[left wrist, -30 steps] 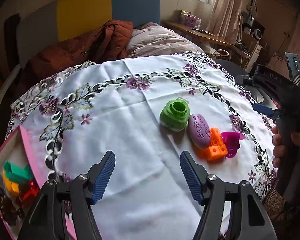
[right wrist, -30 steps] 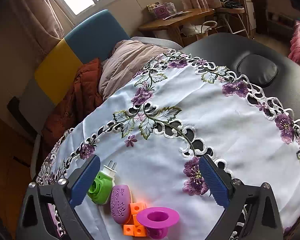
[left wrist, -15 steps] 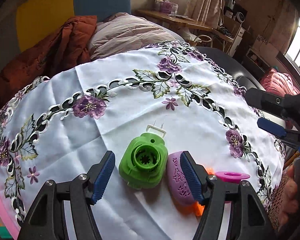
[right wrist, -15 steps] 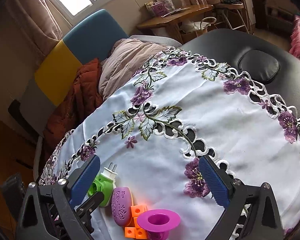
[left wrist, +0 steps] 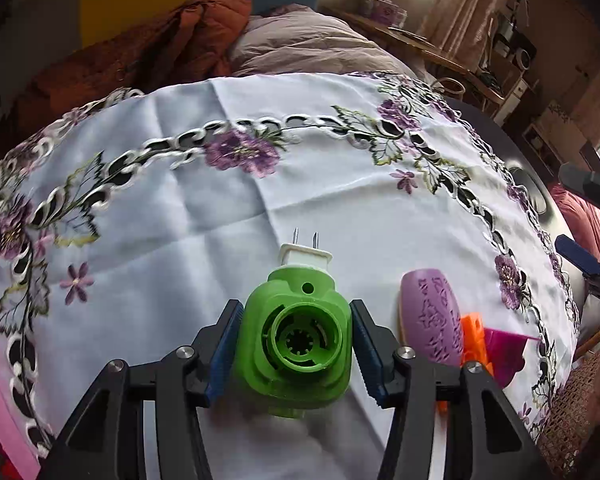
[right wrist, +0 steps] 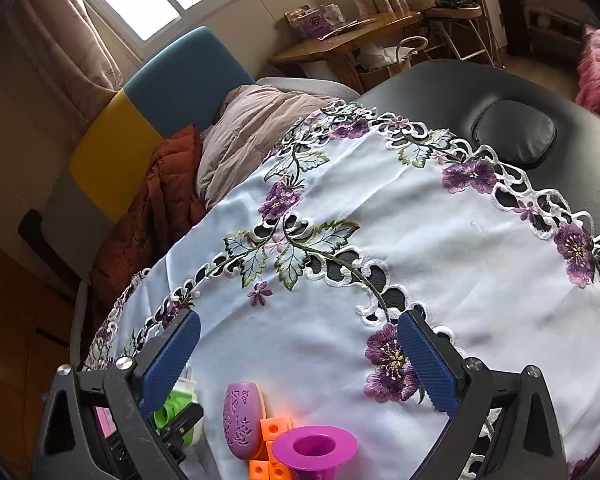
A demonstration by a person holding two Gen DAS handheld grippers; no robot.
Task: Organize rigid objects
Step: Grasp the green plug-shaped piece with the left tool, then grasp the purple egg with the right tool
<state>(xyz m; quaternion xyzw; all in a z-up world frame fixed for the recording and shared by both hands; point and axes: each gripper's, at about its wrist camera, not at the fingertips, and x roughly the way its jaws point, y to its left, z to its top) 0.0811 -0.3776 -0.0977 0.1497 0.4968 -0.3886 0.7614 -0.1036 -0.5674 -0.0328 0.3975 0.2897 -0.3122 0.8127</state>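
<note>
Now left claw (left wrist: 296,344) low over tablecloth (left wrist: 180,240), jaws just been closing, blue pads flanking green plug-in device (left wrist: 296,340), touching or almost touching its sides; firm clamp cannot be told. Device prongs point away from claw. Purple oval case (left wrist: 432,316) just right of right pad, orange blocks (left wrist: 474,338) and magenta cup (left wrist: 504,354) further right. Right claw (right wrist: 300,364) hangs above cloth, jaws wide apart, nothing between; magenta cup (right wrist: 314,450) near its base.
</note>
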